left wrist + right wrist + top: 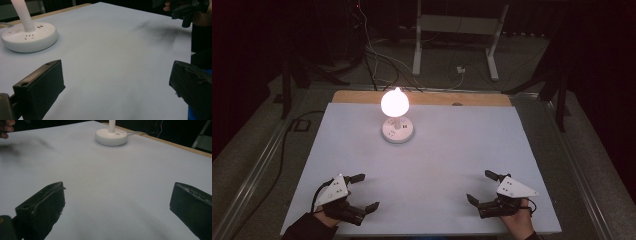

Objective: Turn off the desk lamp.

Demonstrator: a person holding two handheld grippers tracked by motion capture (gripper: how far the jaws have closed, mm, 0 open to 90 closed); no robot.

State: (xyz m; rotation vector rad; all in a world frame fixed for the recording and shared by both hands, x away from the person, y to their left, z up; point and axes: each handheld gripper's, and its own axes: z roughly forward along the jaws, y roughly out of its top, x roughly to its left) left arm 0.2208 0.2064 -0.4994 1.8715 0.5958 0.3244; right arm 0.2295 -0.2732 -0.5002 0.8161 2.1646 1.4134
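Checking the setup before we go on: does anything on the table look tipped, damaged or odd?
Nothing stands out. The lamp stands upright and lit on its round base at the far middle of the table. The left tongs and right tongs sit open near the front edge, holding nothing.

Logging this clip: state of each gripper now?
Left gripper: open, holding nothing.
Right gripper: open, holding nothing.
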